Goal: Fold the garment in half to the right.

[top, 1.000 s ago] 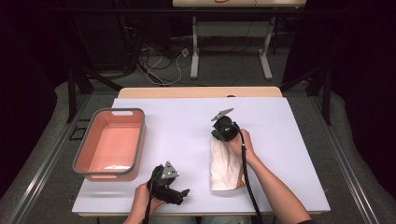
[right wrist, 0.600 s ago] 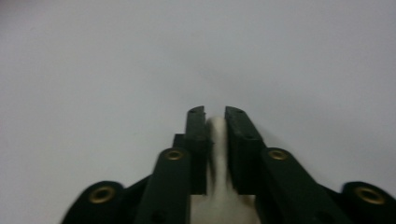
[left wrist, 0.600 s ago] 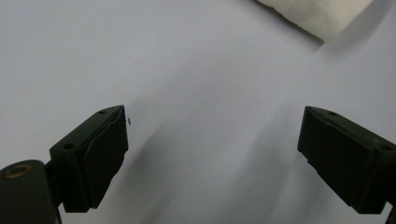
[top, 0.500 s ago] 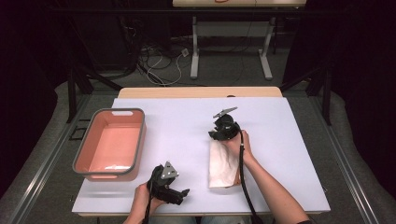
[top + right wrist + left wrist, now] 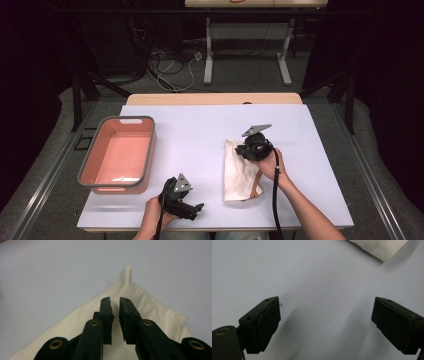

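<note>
Left hand-held gripper [image 5: 197,209] rests at the worktop's [image 5: 190,135] near edge, jaws wide apart and empty. The white cloth [image 5: 239,172] lies right of centre. Right hand-held gripper [image 5: 114,306] hovers over its far corner; its jaws, just closing, stand nearly together with nothing visibly clamped. Step in hand: folding. Next: secure a corner.

Black claw [image 5: 115,300] with brass rivets, grey three-cornered plate, black cable.

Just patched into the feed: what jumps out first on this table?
The cream cloth lying right of centre on the white table, with the right gripper over its far end, jaws nearly closed after just closing, nothing visibly pinched between them. Next, the pink tray at the left edge. The left gripper sits open near the front edge.
</note>
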Action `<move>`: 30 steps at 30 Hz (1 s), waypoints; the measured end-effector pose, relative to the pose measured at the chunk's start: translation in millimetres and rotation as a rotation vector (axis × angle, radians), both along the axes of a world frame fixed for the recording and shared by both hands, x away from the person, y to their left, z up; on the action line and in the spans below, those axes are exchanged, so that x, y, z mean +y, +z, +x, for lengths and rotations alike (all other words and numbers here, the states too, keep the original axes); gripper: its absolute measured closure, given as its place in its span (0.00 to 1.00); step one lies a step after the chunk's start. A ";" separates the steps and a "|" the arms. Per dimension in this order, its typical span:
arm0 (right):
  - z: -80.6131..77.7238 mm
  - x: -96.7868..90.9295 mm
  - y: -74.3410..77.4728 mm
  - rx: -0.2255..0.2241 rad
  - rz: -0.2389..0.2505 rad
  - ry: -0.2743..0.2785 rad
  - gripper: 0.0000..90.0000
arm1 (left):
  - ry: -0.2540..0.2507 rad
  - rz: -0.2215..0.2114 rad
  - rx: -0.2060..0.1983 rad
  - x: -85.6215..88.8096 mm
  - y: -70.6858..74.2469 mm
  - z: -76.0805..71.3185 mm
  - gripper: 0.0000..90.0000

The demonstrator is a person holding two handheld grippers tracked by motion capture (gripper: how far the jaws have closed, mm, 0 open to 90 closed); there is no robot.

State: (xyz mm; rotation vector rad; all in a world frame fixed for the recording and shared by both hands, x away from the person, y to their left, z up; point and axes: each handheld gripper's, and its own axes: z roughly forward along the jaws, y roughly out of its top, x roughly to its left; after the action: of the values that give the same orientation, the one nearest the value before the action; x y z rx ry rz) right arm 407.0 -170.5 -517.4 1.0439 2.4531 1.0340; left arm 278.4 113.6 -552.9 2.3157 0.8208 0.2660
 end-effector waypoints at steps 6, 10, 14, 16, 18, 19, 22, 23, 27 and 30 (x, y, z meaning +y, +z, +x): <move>-4.2 0.4 -12.5 0.035 -0.060 0.016 0.92 | -0.002 -0.001 0.003 -1.4 -0.4 -0.9 0.09; -4.1 -0.4 -20.0 0.057 -0.089 0.004 0.93 | -0.004 0.002 0.000 -0.3 -0.4 -0.3 0.09; -5.2 -3.0 -26.3 0.092 -0.111 0.007 0.92 | -0.002 0.001 -0.008 -0.1 -0.4 -0.5 0.09; -6.8 -5.3 -25.9 0.090 -0.104 0.007 0.91 | -0.002 0.009 -0.009 -0.8 -0.1 -1.0 0.09; -8.7 -8.4 -24.3 0.084 -0.101 0.007 0.89 | -0.005 0.014 -0.022 -1.1 -0.1 -1.3 0.09; -10.7 -11.4 -22.7 0.085 -0.092 0.009 0.87 | -0.006 0.012 -0.026 -1.2 0.0 -1.4 0.09; -16.0 -19.9 -17.9 0.094 -0.050 0.011 0.77 | -0.003 0.004 -0.034 -1.1 1.2 -2.2 0.09; -17.3 -22.3 -16.8 0.087 -0.046 0.011 0.73 | 0.002 -0.002 -0.039 -1.8 1.1 -2.8 0.08; -24.5 -31.7 -10.4 0.070 -0.005 0.003 0.53 | -0.005 0.014 -0.059 -3.6 1.6 -3.4 0.07; -29.1 -38.2 -8.0 0.061 0.025 0.019 0.43 | -0.010 0.014 -0.072 -5.4 1.6 -3.7 0.06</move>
State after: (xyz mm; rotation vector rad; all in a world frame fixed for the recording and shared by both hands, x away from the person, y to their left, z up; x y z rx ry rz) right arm 377.9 -208.7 -525.4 1.0772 2.5090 1.0565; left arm 274.7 108.2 -551.3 2.3085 0.7740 0.3499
